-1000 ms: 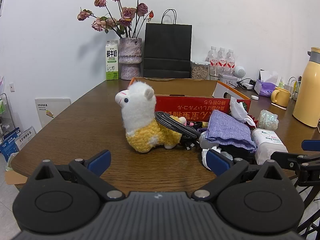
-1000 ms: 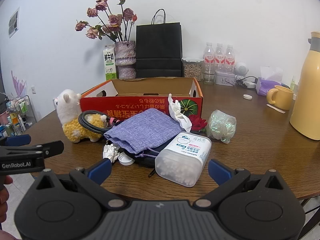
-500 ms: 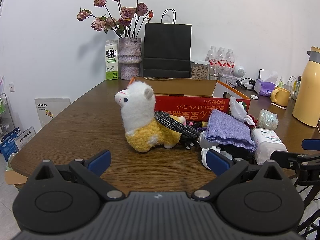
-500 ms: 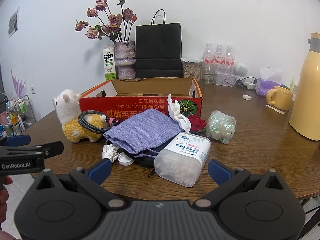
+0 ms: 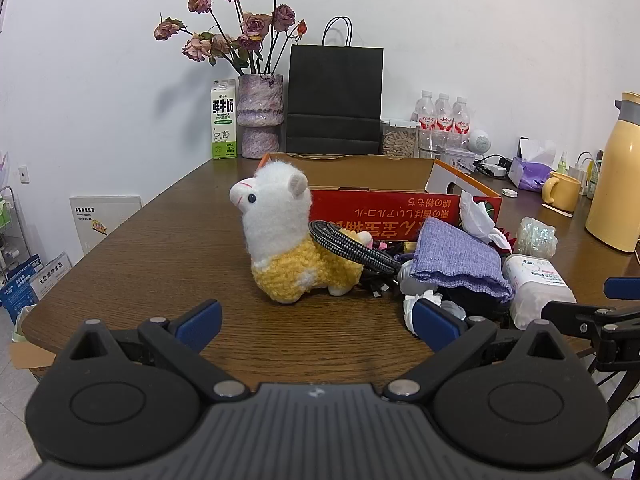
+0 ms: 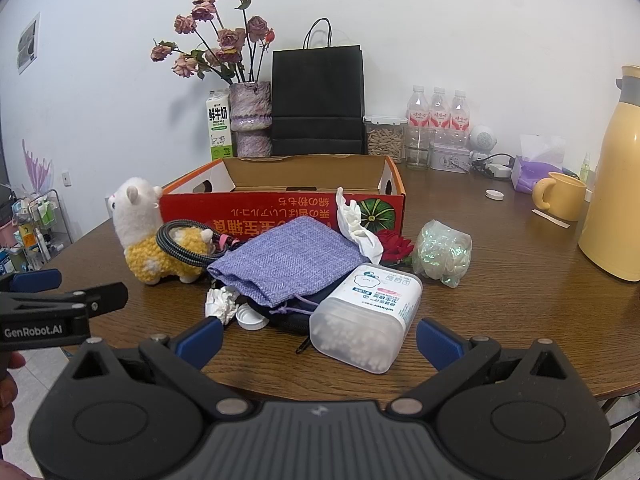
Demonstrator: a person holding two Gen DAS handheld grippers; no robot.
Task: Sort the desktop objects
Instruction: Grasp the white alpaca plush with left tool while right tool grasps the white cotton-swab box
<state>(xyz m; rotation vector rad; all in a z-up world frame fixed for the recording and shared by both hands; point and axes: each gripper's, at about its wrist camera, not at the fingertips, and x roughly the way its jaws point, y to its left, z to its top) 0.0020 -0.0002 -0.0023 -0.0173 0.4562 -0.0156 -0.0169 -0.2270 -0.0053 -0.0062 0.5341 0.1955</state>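
Almost nothing has changed over the last second: the left gripper and right gripper stay low in frame, jaws open and empty. The plush alpaca, purple pouch and cotton-swab box lie mid-frame on the tabletop, unsorted before the cardboard box.

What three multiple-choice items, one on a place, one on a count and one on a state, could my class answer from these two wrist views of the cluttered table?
1. Where does the plush alpaca stand?
A. inside the red cardboard box
B. on the table, in front of the box's left end
C. on top of the purple pouch

2. How many water bottles stand by the back wall?
A. three
B. one
C. five

3. How are the jaws of the right gripper?
A. shut on the cotton swab box
B. shut on nothing
C. open, holding nothing

Key: 1 B, the alpaca sits on bare wood before the red cardboard box. 2 A, three red-labelled bottles show side by side. 3 C, the blue pads stand wide apart.
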